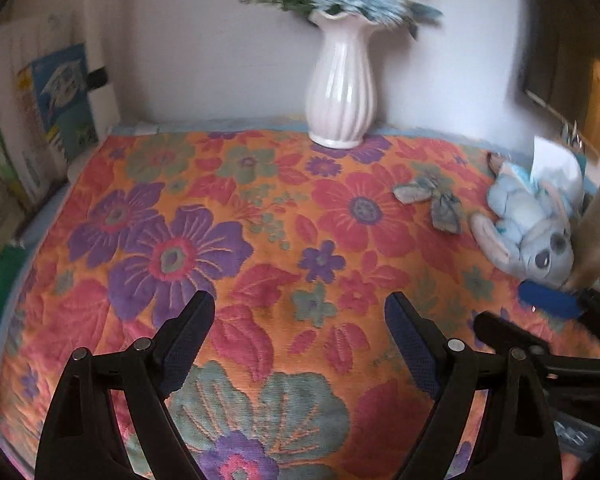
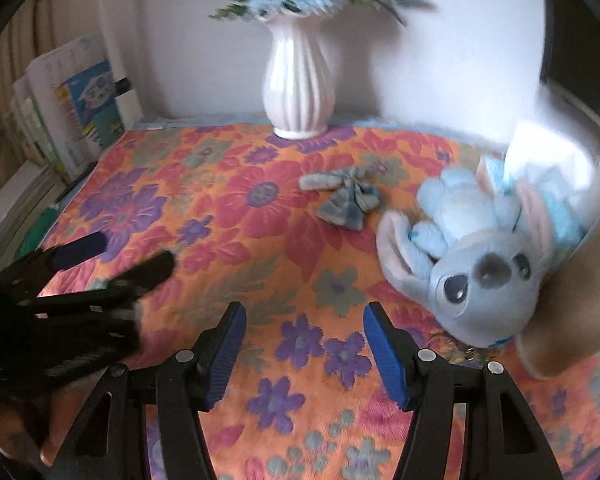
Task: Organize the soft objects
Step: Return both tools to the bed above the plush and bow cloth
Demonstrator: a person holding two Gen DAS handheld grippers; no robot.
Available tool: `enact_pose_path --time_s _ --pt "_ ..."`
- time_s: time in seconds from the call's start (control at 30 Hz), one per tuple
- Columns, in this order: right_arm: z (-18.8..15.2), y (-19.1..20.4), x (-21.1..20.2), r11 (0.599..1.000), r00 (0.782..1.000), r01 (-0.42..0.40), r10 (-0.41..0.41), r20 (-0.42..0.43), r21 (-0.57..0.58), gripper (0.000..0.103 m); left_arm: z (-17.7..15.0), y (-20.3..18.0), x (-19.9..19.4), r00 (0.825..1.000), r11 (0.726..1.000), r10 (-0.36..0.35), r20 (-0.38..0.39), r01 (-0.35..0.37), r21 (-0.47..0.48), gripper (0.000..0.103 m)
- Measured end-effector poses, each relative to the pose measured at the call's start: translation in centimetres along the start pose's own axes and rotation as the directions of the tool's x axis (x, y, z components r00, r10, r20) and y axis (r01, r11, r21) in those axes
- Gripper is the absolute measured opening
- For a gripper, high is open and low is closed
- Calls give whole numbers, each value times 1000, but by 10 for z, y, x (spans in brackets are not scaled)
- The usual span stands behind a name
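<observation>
Blue plush toy [image 1: 528,232] lay at three o'clock from my left gripper [image 1: 300,340], which gaped wide and empty. From the right wrist, my right gripper [image 2: 304,352] stood half-open, empty; the toy sat at two o'clock, the fabric bow [image 2: 340,200] at twelve. I was approaching; next called for reaching over the toy and closing.

Blue plush toy [image 2: 472,248] w/ big pink-lined ears lies on its back, head nearest camera, at right side of floral bedspread [image 2: 236,216]. Small grey-blue fabric bow [image 2: 340,196] lies flat just left of it, apart.
</observation>
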State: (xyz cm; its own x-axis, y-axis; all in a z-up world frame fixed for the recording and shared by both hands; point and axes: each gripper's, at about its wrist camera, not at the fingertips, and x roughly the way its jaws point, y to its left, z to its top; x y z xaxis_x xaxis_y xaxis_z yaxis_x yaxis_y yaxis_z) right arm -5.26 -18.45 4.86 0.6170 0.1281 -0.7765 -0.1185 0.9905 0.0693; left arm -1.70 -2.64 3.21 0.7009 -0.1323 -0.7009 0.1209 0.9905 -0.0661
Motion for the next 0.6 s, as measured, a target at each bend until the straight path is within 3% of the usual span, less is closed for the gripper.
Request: enact_pose_path --time_s 0.07,0.13,0.2,0.27,0.6 --pt "-1 -11 10 998 999 -2 5 -41 56 60 0 5 1 1000 999 -22 -7 21 -28 86" --pt "-1 -20 8 995 999 -11 14 -30 95 61 0 6 4 999 999 -31 -19 30 -37 86" --pt "-2 -26 6 992 1000 -3 6 -23 126 81 0 5 5 999 999 -36 -25 35 -36 86" --pt "-2 -25 3 991 1000 29 -28 -11 129 87 0 4 4 999 999 -32 -20 32 -30 86" --pt "-4 1 3 990 990 141 -141 -6 -4 88 -2 6 6 999 999 -15 -32 14 -35 86"
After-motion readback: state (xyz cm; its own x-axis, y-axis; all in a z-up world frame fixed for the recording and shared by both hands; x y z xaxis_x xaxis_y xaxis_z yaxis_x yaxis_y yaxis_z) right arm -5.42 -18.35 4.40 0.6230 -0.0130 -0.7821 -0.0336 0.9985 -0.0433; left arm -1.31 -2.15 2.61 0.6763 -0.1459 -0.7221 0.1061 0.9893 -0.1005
